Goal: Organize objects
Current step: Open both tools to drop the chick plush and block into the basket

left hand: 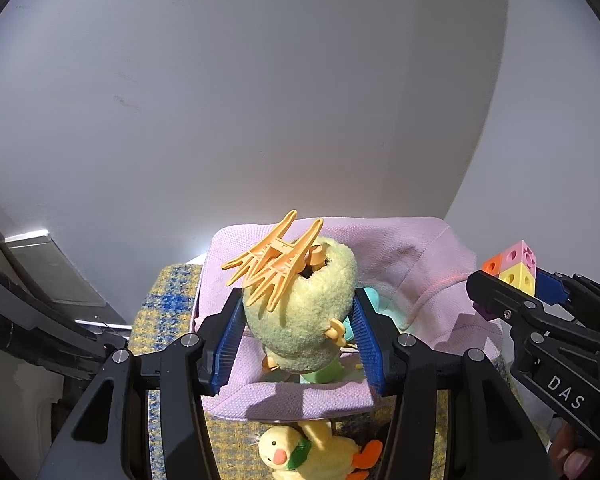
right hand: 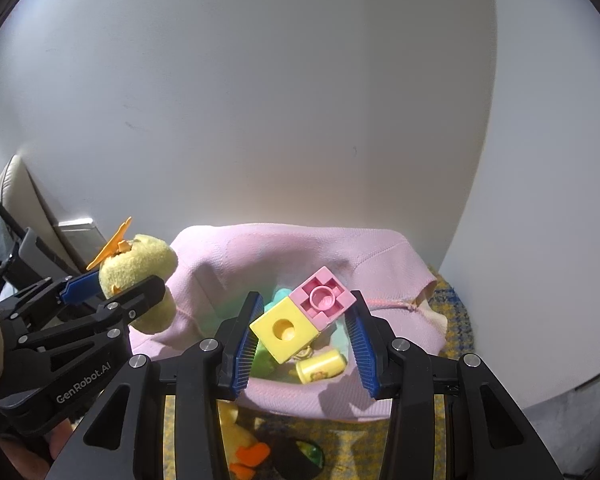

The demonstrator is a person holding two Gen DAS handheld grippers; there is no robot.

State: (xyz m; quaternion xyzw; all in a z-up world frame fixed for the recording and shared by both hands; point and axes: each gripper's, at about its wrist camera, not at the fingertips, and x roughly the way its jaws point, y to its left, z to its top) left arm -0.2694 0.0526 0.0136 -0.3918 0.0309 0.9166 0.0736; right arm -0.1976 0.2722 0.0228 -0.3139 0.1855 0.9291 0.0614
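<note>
My left gripper (left hand: pixel 298 330) is shut on a fuzzy yellow-green plush toy (left hand: pixel 300 320) with an orange hair claw clip (left hand: pixel 274 266) stuck on top, held over the pink fabric basket (left hand: pixel 412 264). My right gripper (right hand: pixel 302 326) is shut on a block cluster (right hand: pixel 304 314) of yellow and pink cubes, held over the same basket (right hand: pixel 284 252). In the left wrist view the right gripper (left hand: pixel 520 296) and its blocks (left hand: pixel 514 266) show at right. In the right wrist view the left gripper (right hand: pixel 112 292) and plush (right hand: pixel 138 272) show at left.
Inside the basket lie a small yellow can (right hand: pixel 322 365) and green and teal toys (right hand: pixel 266 360). A yellow duck plush (left hand: pixel 312 454) lies on the yellow-blue checked cloth (left hand: pixel 168 320) in front of the basket. A white wall stands behind.
</note>
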